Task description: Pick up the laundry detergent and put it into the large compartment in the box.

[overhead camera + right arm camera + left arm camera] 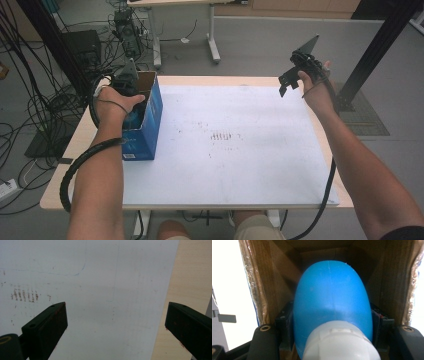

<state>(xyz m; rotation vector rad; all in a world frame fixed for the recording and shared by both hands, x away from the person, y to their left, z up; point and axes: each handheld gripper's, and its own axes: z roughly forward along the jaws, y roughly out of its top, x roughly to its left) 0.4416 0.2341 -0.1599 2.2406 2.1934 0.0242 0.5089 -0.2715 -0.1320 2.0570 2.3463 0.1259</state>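
Left tool is clamped on a blue bottle inside the box at the desk's left edge; whether it goes in or out is unclear. Right tool hovers, jaws apart, empty.

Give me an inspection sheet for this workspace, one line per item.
Surface: white sheet on wooden table, faint scuffs at centre.
Job's things: blue bottle with white cap inside open blue box.
Clutter: nothing seen.
Grippers: left gripper shut on the bottle inside the box; right gripper open, empty, held above the sheet's edge.
Cables: tangle on the floor at left.
Surroundings: grey floor, second table's legs.
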